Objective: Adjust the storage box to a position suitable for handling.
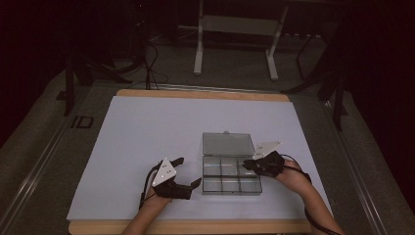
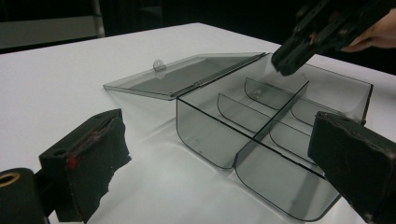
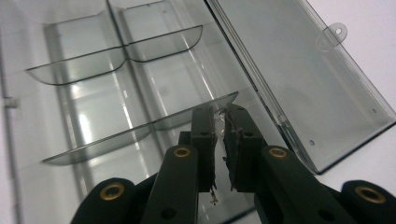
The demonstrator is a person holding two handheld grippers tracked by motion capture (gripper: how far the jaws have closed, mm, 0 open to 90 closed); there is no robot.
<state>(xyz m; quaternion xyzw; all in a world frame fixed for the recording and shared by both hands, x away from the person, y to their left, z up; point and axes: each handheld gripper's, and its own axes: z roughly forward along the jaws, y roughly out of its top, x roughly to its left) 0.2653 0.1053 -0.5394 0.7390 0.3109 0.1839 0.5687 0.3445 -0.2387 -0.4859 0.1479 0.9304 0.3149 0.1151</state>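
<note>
Clear box (image 1: 231,175), six compartments, lid (image 1: 227,144) laid flat open behind it: on the white desk (image 1: 147,127), toward the near-right part. Right gripper (image 1: 248,165): at the box's right rear compartment, jaws nearly together, a narrow gap showing; whether they pinch the divider (image 3: 140,135) I cannot tell. Left gripper (image 1: 188,172): just left of the box, jaws spread, holding nothing.

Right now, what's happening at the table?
A person is working on a clear plastic compartment box with a gripper in each hand. Its lid lies open flat on the white table. The right gripper reaches into the box with its jaws nearly closed around the top edge of a thin clear divider. The left gripper waits beside the box, jaws open, touching nothing.
</note>
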